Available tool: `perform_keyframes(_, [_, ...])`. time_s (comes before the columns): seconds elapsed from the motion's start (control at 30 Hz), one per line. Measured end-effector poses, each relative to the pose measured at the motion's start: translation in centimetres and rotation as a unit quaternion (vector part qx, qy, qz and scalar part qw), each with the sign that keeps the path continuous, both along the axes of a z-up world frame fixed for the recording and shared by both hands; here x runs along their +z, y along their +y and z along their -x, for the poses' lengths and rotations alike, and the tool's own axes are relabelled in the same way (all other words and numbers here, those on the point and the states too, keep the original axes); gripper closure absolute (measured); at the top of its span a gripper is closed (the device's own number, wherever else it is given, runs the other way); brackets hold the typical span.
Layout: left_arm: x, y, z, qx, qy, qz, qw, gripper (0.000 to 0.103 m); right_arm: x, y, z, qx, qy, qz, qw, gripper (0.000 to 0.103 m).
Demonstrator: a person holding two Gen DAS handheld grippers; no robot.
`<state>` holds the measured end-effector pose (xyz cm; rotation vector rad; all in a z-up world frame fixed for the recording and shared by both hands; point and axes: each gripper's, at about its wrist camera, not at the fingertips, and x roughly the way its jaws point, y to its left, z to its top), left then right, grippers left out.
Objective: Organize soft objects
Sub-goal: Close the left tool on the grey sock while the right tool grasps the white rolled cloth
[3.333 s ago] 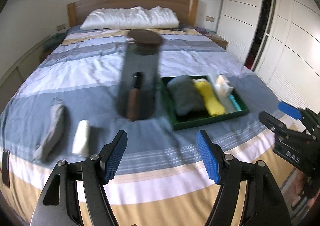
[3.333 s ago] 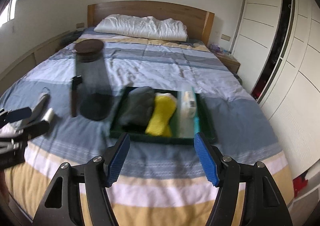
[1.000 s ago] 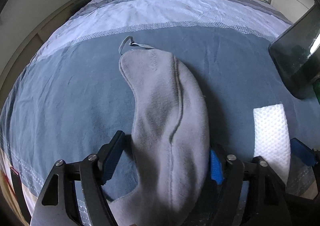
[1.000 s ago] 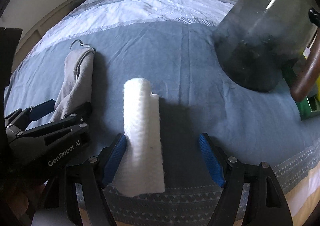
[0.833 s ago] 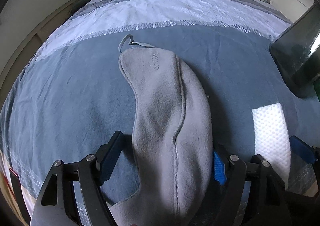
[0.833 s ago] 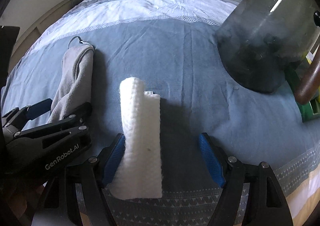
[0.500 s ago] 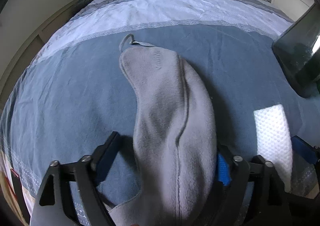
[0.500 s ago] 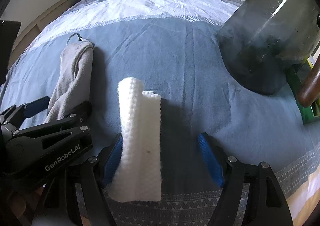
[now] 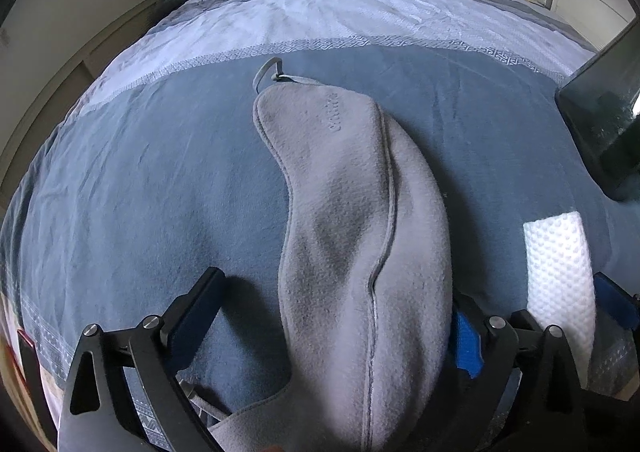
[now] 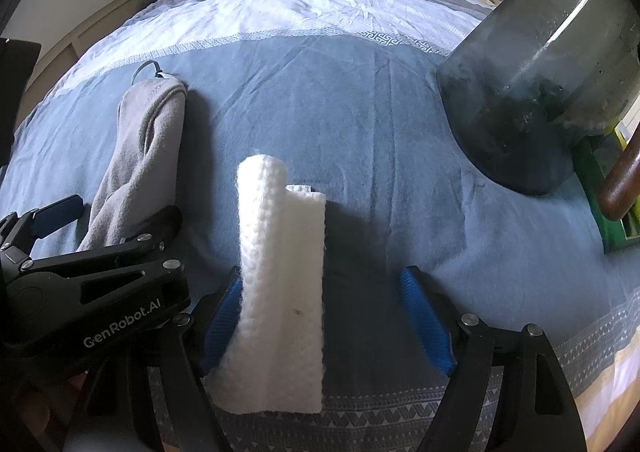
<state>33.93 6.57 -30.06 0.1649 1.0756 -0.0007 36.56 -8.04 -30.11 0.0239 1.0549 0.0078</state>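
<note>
Left wrist: my left tongs (image 9: 340, 316) are opening astride the grey pouch (image 9: 360, 232), lengthwise ahead; right tongs (image 10: 326, 316) gape around the white towel (image 10: 280, 272).

Lots cropped or covered here

The long grey fleece eye mask (image 9: 360, 252) runs off the bottom edge of the left wrist view and covers most of the left gripper's right blue-padded finger (image 9: 466, 344). The tall dark smoky transparent jar (image 10: 552, 83) is chopped by the right edge in both views, contents too murky to tell. Only a sliver of the green tray (image 10: 600, 187) shows. The embossed lettering (image 9: 333, 112) on the mask is too small to read.
</note>
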Motion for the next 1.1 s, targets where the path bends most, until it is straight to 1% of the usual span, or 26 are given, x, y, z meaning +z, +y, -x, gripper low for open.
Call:
perform_keyframes(0.27, [-0.08,0.05,-0.07,0.003,0.004,0.001,1.0,0.005,0.13,0.05,-0.24,0.0,0.002,0.001,1.0,0.026])
perform_keyframes(0.4, [-0.09,0.09,-0.08,0.004,0.006,0.001,1.0,0.005,0.21,0.15,-0.28,0.003,0.004,0.001,1.0,0.029])
perform_keyframes(0.5, [-0.14,0.02,-0.06,0.004,0.006,-0.001,1.0,0.005,0.38,0.07,-0.18,0.005,0.003,0.0,1.0,0.036])
perform_keyframes(0.67, [-0.18,0.22,-0.2,0.008,0.009,0.007,0.9999,0.005,0.58,0.11,-0.06,0.013,0.001,-0.001,1.0,0.047])
perform_keyframes(0.73, [-0.17,0.38,-0.21,0.01,0.009,0.011,0.9998,0.005,0.66,0.11,-0.01,0.017,-0.001,0.0,1.0,0.054])
perform_keyframes(0.87, [-0.19,0.29,-0.09,0.012,0.007,0.01,0.9998,0.006,0.76,0.35,0.1,0.027,-0.004,0.005,1.0,0.064])
perform_keyframes(0.93, [-0.2,0.26,-0.03,0.013,0.007,0.01,0.9998,0.006,0.83,0.33,0.12,0.032,-0.005,0.007,0.999,0.071])
perform_keyframes(1.1, [-0.19,0.25,-0.01,0.013,0.006,0.01,0.9998,0.006,0.85,0.48,0.11,0.047,-0.007,0.009,0.999,0.081])
